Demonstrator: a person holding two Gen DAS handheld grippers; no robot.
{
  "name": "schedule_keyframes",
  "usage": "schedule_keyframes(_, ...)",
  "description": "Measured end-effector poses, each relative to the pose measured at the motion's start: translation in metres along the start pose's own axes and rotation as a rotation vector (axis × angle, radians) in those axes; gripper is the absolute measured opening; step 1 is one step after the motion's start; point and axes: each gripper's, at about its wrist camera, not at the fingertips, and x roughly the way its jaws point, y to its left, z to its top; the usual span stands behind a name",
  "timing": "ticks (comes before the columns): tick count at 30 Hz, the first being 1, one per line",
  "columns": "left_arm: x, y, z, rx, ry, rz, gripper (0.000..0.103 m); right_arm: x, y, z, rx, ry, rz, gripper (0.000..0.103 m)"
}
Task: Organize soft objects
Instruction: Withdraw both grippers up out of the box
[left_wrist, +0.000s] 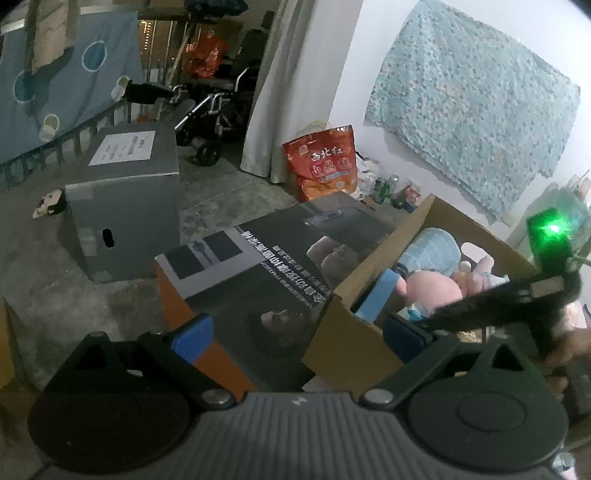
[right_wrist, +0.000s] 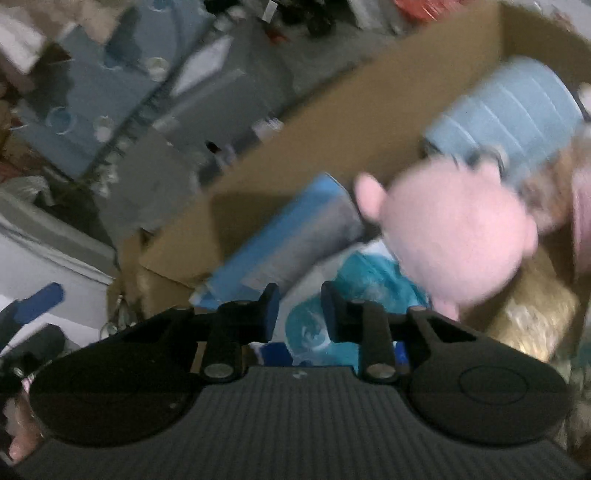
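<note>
Two grippers are at work over an open cardboard box (left_wrist: 373, 291) that holds the soft toys gathered so far. In the left wrist view the box sits at about four o'clock from the frame's centre, with a pink plush (left_wrist: 436, 288) inside it, a pale blue plush (left_wrist: 437, 247) just behind that at one o'clock of the pink one, and a blue-edged flat item (left_wrist: 376, 295) leaning at its nine o'clock against the near wall. The left gripper (left_wrist: 299, 339) has its fingers spread wide with nothing between them, hanging above the printed flap at the box's edge. The right gripper (right_wrist: 297, 306) has its fingers drawn close together and, as far as the blurred right wrist view shows, they hold nothing; it points down into the box over a teal plush (right_wrist: 354, 291) at six o'clock of the pink one. I judge this the gap between a drop and the next fetch. One small doll (left_wrist: 50, 206) lies on the floor at nine o'clock, beside a grey box (left_wrist: 122, 221), well apart from the cardboard box; it looks the likeliest next pick. That would call for swinging an open gripper out and low to the floor.
</note>
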Motion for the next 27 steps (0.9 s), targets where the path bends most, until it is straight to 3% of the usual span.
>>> schedule_keyframes(4, 0.004, 0.005, -0.005, -0.02, 0.0, -0.011, 0.099, -0.008, -0.007, -0.006, 0.026, 0.013, -0.035, 0.025)
schedule_keyframes(10, -0.004, -0.007, -0.011, 0.028, -0.007, -0.032, 0.1, -0.048, -0.017, -0.024, 0.083, -0.121, 0.074, 0.027)
schedule_keyframes(12, -0.011, -0.012, -0.012, 0.056, -0.035, -0.037, 0.103, -0.076, -0.011, -0.042, 0.071, -0.211, 0.102, 0.034)
schedule_keyframes(14, -0.018, -0.019, -0.012, 0.083, -0.065, -0.04, 0.103, -0.103, -0.005, -0.061, 0.045, -0.295, 0.099, 0.055)
schedule_keyframes(15, -0.021, -0.023, -0.011, 0.095, -0.071, -0.043, 0.103, -0.12, -0.002, -0.071, 0.028, -0.346, 0.089, 0.059)
schedule_keyframes(17, -0.027, -0.03, -0.01, 0.115, -0.086, -0.056, 0.103, -0.147, 0.004, -0.096, -0.004, -0.429, 0.05, 0.079)
schedule_keyframes(22, -0.036, -0.056, -0.01, 0.162, -0.104, -0.082, 0.103, -0.19, 0.014, -0.174, -0.019, -0.566, -0.083, 0.092)
schedule_keyframes(27, -0.048, -0.087, -0.017, 0.235, -0.115, -0.123, 0.103, -0.2, 0.022, -0.233, 0.01, -0.657, -0.313, 0.102)
